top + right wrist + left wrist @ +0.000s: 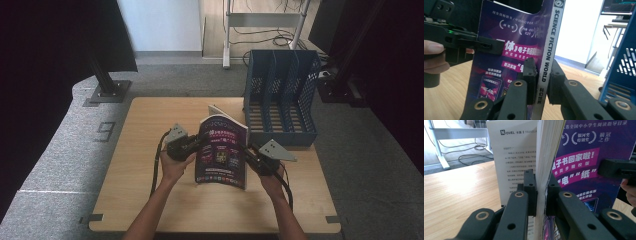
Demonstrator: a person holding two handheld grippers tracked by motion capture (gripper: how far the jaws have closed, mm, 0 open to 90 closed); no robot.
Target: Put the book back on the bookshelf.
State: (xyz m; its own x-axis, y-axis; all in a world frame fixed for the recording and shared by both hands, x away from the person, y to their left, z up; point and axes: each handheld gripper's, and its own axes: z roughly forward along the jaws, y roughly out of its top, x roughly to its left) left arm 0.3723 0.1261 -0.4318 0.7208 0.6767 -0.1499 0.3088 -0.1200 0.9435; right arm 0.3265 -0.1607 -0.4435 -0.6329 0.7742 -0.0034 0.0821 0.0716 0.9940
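Observation:
A purple-covered magazine (222, 155) stands upright on the wooden table (145, 150), its back cover toward me. My left gripper (199, 144) is shut on its open page edge; in the left gripper view the pads of this gripper (540, 182) squeeze the page block (549, 145), while one white page (511, 157) fans away behind. My right gripper (247, 150) is shut on the spine; in the right gripper view its jaws (542, 70) pinch the silver spine strip (550, 42) reading "Science Fiction World". Each view also shows the other gripper across the cover (506, 65).
A blue three-slot file rack (282, 95) stands at the table's back right, close behind the magazine. A black stand base (107, 90) sits on the floor at the back left. White frame legs (227, 45) and cables lie beyond the table.

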